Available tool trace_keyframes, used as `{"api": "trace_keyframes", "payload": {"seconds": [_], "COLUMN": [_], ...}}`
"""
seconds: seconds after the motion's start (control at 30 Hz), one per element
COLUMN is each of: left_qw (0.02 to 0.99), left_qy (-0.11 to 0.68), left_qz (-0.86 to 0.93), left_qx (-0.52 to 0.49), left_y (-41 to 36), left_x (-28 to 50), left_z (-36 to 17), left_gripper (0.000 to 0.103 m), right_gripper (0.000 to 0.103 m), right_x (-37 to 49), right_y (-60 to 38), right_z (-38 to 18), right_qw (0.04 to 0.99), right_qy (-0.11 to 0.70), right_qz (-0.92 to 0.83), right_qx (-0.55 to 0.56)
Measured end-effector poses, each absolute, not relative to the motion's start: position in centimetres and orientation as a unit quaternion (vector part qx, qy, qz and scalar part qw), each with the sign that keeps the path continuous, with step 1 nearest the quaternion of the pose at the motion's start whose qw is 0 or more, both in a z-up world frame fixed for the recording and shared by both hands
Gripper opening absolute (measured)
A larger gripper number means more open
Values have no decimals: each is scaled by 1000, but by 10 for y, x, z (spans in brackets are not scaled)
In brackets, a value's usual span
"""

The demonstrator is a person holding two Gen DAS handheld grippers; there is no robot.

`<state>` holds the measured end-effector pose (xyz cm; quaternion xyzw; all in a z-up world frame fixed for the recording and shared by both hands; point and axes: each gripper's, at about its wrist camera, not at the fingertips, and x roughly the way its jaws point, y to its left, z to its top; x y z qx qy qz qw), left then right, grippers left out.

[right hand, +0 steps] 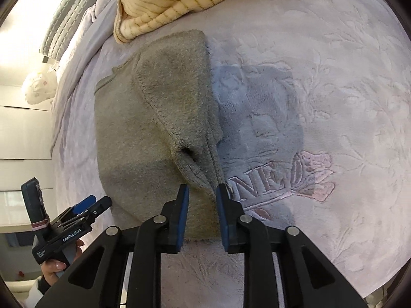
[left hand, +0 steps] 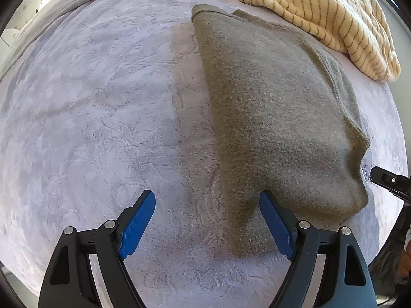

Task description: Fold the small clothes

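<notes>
An olive-green fleece garment [left hand: 277, 118] lies folded on the pale lilac bedspread [left hand: 90, 102]. My left gripper [left hand: 206, 200] is open, its right finger touching the garment's near left edge, nothing between the jaws. In the right wrist view the same garment [right hand: 128, 133] lies ahead and left, with a raised fold running toward my right gripper [right hand: 202, 188]. Its jaws stand narrowly apart with a bunched ridge of the green fabric between them. The left gripper also shows in the right wrist view [right hand: 90, 205], held in a hand at lower left.
A cream garment with thin ochre stripes [left hand: 328, 18] is heaped at the far edge of the bedspread, also in the right wrist view [right hand: 179, 2]. Pink embroidery [right hand: 295, 179] marks the bedspread to the right. A grey quilted pillow [right hand: 66, 33] lies far left.
</notes>
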<state>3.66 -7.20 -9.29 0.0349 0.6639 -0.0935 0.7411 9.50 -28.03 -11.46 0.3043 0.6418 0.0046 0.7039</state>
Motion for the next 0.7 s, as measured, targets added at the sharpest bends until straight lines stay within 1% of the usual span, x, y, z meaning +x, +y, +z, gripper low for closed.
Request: {"api": "trace_keyframes", "payload": {"seconds": [0.1,0.17,0.2,0.23,0.3,0.33,0.37,0.43,0.6,0.67,0.7], "left_qw": [738,734,735,736,739,741,745,753,749,748,749], "left_qy": [667,672,671,670,667,665,661,652,657,658,657], "left_qz": [-93,-92,-92,-91,-89,-86,-81,-78,-83,-80,-76], "left_qx": [37,33,33,36,40,39,39,41,35,30,30], "left_y": [-75,-78,-79,-79,-80,-80,-80,-80,-77,-74,-72], "left_x": [38,41,42,43,44,45,46,48,55,59,61], "left_z": [-94,-97,-97,-98,-99,-99,-98,-96,-97,-98,-99], "left_gripper": [84,84,84,84,85,98,103,103,103,103,103], "right_gripper": [31,39,42,43,43,44,46,52,54,60,61], "right_x": [95,96,96,97,97,98,98,98,99,100,100], "right_y": [-282,-285,-285,-286,-287,-288,-289,-291,-295,-299,-301], "right_z": [-117,-118,-118,-118,-119,-119,-119,-120,-119,-118,-118], "right_qw": [701,700,700,700,700,700,700,700,702,704,705], "right_qy": [643,644,644,644,644,645,645,644,641,638,635], "right_qz": [3,2,1,1,0,0,-1,-1,-2,-2,-2], "right_qx": [309,308,308,307,307,307,308,310,310,313,316]}}
